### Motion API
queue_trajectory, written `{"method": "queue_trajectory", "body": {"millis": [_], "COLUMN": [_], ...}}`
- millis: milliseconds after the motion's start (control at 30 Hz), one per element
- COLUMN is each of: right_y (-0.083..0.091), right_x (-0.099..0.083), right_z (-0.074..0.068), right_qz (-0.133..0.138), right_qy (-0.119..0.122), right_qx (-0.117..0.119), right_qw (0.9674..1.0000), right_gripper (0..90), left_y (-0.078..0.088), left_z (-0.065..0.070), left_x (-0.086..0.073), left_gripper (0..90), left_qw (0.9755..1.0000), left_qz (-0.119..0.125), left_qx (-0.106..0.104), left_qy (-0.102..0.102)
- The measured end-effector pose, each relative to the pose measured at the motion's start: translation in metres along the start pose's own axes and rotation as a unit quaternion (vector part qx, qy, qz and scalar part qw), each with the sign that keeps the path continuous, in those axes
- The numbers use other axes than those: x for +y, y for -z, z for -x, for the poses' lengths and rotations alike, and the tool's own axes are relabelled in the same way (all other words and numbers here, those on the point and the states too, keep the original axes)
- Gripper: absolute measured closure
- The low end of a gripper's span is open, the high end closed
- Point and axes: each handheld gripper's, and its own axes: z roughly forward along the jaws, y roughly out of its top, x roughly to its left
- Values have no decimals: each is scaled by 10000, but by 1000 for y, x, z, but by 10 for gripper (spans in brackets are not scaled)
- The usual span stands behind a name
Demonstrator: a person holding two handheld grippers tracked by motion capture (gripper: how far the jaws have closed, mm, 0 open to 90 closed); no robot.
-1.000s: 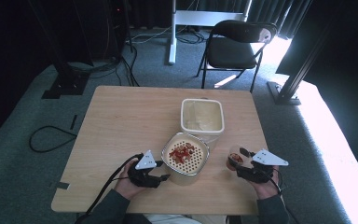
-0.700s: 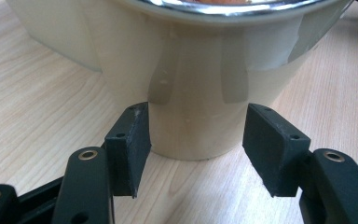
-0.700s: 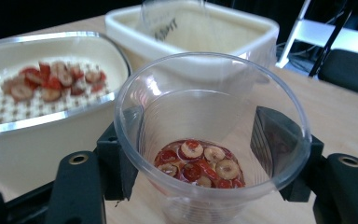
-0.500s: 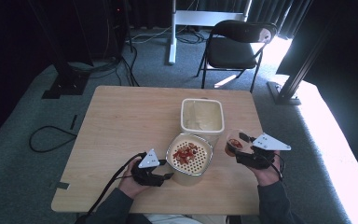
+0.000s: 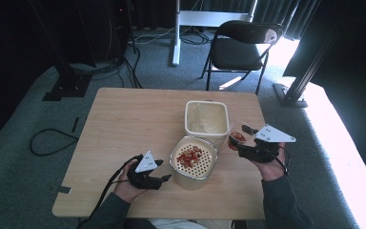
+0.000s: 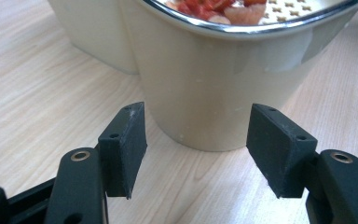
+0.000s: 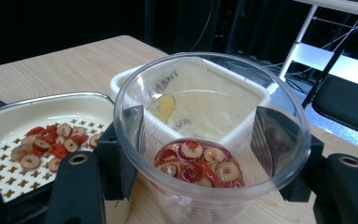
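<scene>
Since the frame a second ago, the right gripper [image 5: 244, 141] has carried its clear plastic cup [image 5: 237, 138] from the lower right of the table up and leftward, so in the high view the cup now sits right of centre, just beside the square cream tub [image 5: 206, 119]. The left gripper [image 5: 164, 179] has stayed low at the lower middle of the frame, next to the strainer container [image 5: 193, 168].

In the right gripper view the jaws are clamped on the cup [image 7: 209, 140] from both sides, and a thin layer of sliced red dates [image 7: 196, 164] lies on its bottom. Behind it in that view is the empty tub [image 7: 242, 93]; at the left edge is the perforated strainer tray [image 7: 9, 126] with more date slices [image 7: 51, 144] scattered on it.

In the left gripper view the jaws stand wide apart, holding nothing, on either side of the strainer container's cream wall [image 6: 214, 88] without touching it.

My reading is that the cup is about to be tipped out, into the strainer or the tub. The risk lies in the thin plastic: too hard a squeeze could buckle it, and too loose a hold could let it slip as it tilts. Slices may also stick to the bottom or spill onto the table [image 5: 124, 124] between the two containers. With the left jaws not yet closed, the strainer container could shift if knocked.
</scene>
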Motion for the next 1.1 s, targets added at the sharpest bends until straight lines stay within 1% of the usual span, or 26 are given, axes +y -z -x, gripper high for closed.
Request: {"method": "queue_trajectory", "body": {"millis": [233,333,433,500,533,633,733,800,833,933,967,1067,1100], "right_y": [-2,-3,-4,-4,-4,-5,-6,-7,-7,-9,-9,-11,-11], "right_x": [4,5,6,8,9,11,12,12,13,14,15,17,18], "right_z": [-1,-2,-3,-3,-3,-4,-5,-6,-7,-9,-10,-14,-16], "right_qz": [-19,-59,-94,-94,-96,-109,-143,-159,-166,-196,-200,-251,-261], "right_qy": [17,72,81,110,114,163,224,251,256,353,391,549,605], "right_qx": [-3,-23,-16,-15,-19,-58,-104,-115,-118,-159,-181,-229,-244], "right_qw": [10000,10000,9999,9999,9999,9998,9996,9995,9995,9991,9989,9979,9975], "right_gripper": [348,348,348,348,348,348,348,348,348,348,348,348,348], "left_y": [13,19,27,34,39,55,74,84,91,105,109,116,116], "left_z": [-6,-10,-17,-23,-26,-34,-44,-47,-49,-54,-55,-55,-55], "left_x": [0,0,0,-1,-2,-6,-12,-13,-13,-14,-14,-18,-18], "left_gripper": [385,385,385,385,385,385,386,385,385,384,383,381,381], "left_qw": [9998,9996,9992,9986,9981,9968,9941,9924,9910,9896,9893,9882,9882], "left_qz": [99,122,139,75,47,76,88,44,21,74,37,29,29], "left_qx": [161,243,372,522,604,779,1046,1203,1315,1410,1433,1504,1504], "left_qy": [34,46,73,56,58,141,269,254,244,284,265,298,298]}}
